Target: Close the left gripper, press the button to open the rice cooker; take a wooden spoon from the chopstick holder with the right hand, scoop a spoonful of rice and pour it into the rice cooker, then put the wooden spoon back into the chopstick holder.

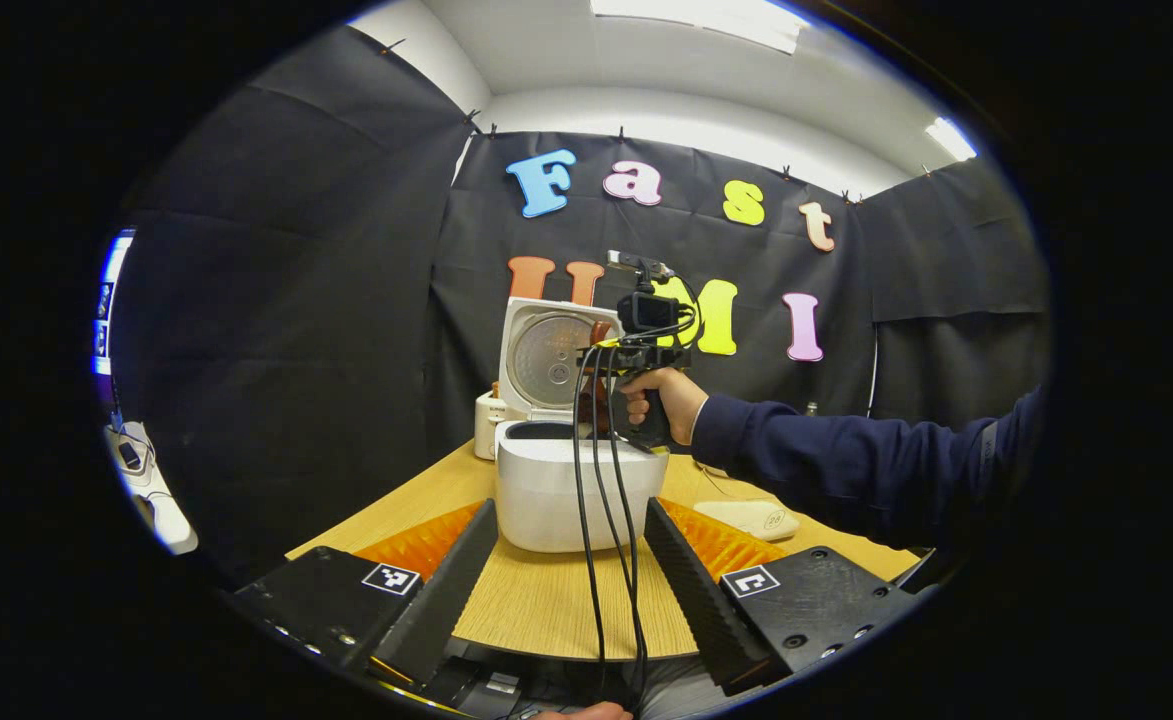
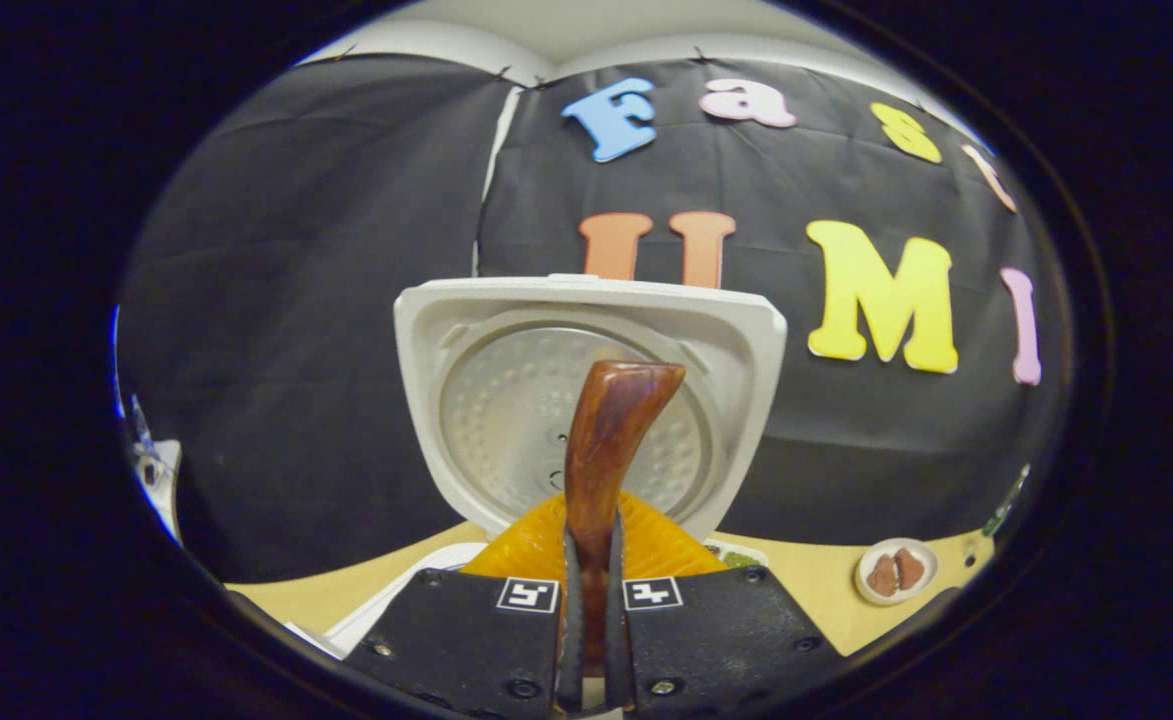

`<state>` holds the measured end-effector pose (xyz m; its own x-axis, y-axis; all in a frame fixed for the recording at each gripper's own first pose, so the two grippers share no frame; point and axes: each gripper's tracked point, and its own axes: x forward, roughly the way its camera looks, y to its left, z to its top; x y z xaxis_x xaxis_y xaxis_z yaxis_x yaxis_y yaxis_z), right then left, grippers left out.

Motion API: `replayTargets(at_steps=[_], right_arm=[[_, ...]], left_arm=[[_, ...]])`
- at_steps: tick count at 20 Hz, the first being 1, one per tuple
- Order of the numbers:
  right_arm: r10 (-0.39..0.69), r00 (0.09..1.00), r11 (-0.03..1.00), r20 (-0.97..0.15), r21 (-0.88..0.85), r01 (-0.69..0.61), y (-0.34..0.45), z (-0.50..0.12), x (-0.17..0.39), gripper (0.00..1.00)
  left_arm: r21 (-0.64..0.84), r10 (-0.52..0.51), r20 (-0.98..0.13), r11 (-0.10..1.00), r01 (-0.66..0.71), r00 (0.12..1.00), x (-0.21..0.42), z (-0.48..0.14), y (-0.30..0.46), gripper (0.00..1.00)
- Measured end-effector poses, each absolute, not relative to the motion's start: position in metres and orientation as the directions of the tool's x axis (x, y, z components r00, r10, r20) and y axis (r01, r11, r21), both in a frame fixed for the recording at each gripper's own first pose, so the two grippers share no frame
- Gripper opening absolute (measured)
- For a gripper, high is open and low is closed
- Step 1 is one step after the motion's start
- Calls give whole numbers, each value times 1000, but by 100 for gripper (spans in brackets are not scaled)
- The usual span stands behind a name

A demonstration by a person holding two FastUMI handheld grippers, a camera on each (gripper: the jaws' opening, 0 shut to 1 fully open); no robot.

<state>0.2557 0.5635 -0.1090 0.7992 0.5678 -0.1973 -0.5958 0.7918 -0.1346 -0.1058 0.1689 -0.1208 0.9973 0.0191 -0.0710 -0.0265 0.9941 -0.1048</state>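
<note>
The white rice cooker stands on the wooden table with its lid raised upright. My left gripper is open, its fingers spread to either side of the cooker's front, a little short of it. A hand in a dark blue sleeve holds my right gripper above the cooker's opening. In the right gripper view, my right gripper is shut on the handle of a dark wooden spoon, which points up in front of the open lid. The spoon's bowl is hidden.
A small white holder sits behind the cooker on its left. A flat pale object lies on the table to the cooker's right. A small dish with brown pieces rests at the right. Black cables hang across the cooker's front.
</note>
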Motion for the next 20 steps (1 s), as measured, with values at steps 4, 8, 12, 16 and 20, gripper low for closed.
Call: replayTargets(at_steps=[4, 8, 12, 16, 20], right_arm=[[563, 812, 766, -152, -273, -582, 571, -106, 236, 10], [569, 820, 756, -56, -358, -549, 567, -83, 227, 10], [561, 828, 792, -7, -286, -539, 541, -66, 221, 10], [547, 837, 819, 6, -213, -533, 497, -45, 218, 10], [498, 867, 863, 19, -110, -494, 430, -22, 211, 10]], left_arm=[[-127, 2, -70, 992, -11, 998, -105, -119, 163, 94], [-147, -6, -61, 989, -3, 998, -105, -112, 159, 94], [-147, -11, -70, 989, 0, 998, -104, -112, 149, 94], [-125, -15, -65, 992, 7, 998, -103, -107, 137, 94], [-100, -9, -44, 995, 4, 999, -103, -97, 127, 94]])
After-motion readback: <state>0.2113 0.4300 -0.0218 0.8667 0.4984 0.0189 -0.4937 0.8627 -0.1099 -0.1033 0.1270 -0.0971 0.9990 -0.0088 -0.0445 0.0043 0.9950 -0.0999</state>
